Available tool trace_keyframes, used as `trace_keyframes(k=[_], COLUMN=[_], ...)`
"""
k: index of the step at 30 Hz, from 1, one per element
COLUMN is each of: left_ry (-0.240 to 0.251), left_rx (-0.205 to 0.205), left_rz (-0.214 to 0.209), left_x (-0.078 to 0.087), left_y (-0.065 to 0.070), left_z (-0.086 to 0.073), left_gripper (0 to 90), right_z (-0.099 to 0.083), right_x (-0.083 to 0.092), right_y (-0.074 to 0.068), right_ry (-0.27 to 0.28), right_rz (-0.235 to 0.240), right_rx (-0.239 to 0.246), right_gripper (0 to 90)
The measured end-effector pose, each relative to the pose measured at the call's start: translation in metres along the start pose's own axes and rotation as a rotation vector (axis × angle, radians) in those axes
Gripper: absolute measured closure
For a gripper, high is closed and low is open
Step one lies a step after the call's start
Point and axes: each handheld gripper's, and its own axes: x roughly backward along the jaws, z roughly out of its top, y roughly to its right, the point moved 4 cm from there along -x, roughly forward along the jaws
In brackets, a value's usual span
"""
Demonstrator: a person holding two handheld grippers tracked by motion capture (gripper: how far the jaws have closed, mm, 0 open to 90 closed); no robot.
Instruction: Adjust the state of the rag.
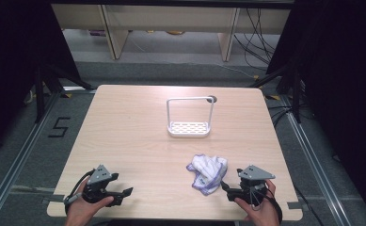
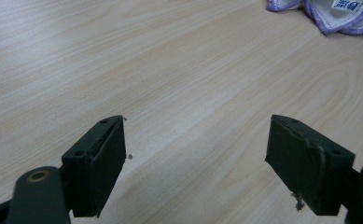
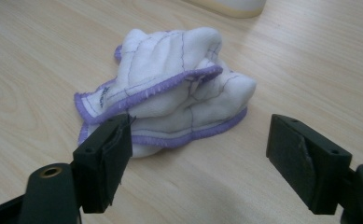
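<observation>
A crumpled white cloth with purple edging (image 1: pixel 208 172) lies on the wooden table (image 1: pixel 138 136) near its front right. My right gripper (image 1: pixel 226 188) is just to the right of it, jaws open and pointed at it; in the right gripper view the cloth (image 3: pixel 170 88) lies right in front of the open gripper (image 3: pixel 200 140) and nothing is between the jaws. At the front left, held in a hand, my left gripper (image 1: pixel 125 192) is open over bare wood (image 2: pixel 198 140), with the cloth's corner (image 2: pixel 328 11) far off at the top right.
A white rack with a tall wire handle (image 1: pixel 190 117) stands at the table's middle back, its base edge (image 3: pixel 230 5) showing beyond the cloth. The table edge runs close under both hands. Shelving and cables lie on the floor beyond.
</observation>
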Motion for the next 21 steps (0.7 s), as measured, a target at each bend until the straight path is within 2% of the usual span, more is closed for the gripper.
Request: trace_keyframes(k=[1,2,3,5,7,10,11,12,15,18,19,20,21], left_ry=[0.0,-0.022,-0.029,-0.018,-0.027,-0.033,-0.024,-0.029,-0.022,-0.023,-0.02,-0.004,-0.018], left_rx=[0.0,-0.023,-0.027,-0.017,-0.021,-0.033,-0.036,-0.049,-0.053,-0.057,-0.041,-0.027,-0.044], left_rz=[0.004,0.007,0.008,0.016,0.015,0.006,-0.007,-0.005,-0.004,-0.001,0.002,0.002,0.003], left_x=[0.0,0.003,0.003,0.002,0.001,0.001,0.0,0.0,-0.001,-0.001,-0.001,-0.002,-0.001], left_y=[0.0,-0.002,-0.002,-0.003,-0.002,-0.002,-0.001,-0.001,0.0,-0.001,0.0,0.0,-0.001], left_z=[0.0,0.0,0.0,0.0,0.0,0.0,0.0,0.001,0.001,0.001,0.001,0.001,0.001], left_gripper=[19.0,19.0,18.9,18.4,18.2,18.2,18.2,18.2,18.2,18.5,18.5,18.5,18.5], right_z=[0.0,0.001,0.002,0.003,0.004,0.007,0.009,0.011,0.014,0.017,0.019,0.02,0.022], right_x=[0.0,0.0,0.001,0.002,0.003,0.004,0.003,0.003,0.004,0.002,0.0,0.0,0.0], right_y=[0.0,0.0,-0.001,-0.001,-0.002,-0.003,-0.007,-0.008,-0.013,-0.017,-0.017,-0.019,-0.02], right_ry=[0.004,0.005,0.01,0.024,0.037,0.046,0.068,0.075,0.067,0.062,0.079,0.067,0.07], right_rz=[-0.002,0.006,0.002,-0.011,-0.021,-0.012,0.025,0.04,0.032,0.051,0.051,0.061,0.062], right_rx=[0.014,0.009,0.011,0.007,0.005,0.022,0.0,0.004,0.015,0.029,0.054,0.056,0.061], right_gripper=[26.1,26.1,26.1,26.1,26.9,27.2,27.4,27.9,29.0,30.6,30.6,30.6,31.0])
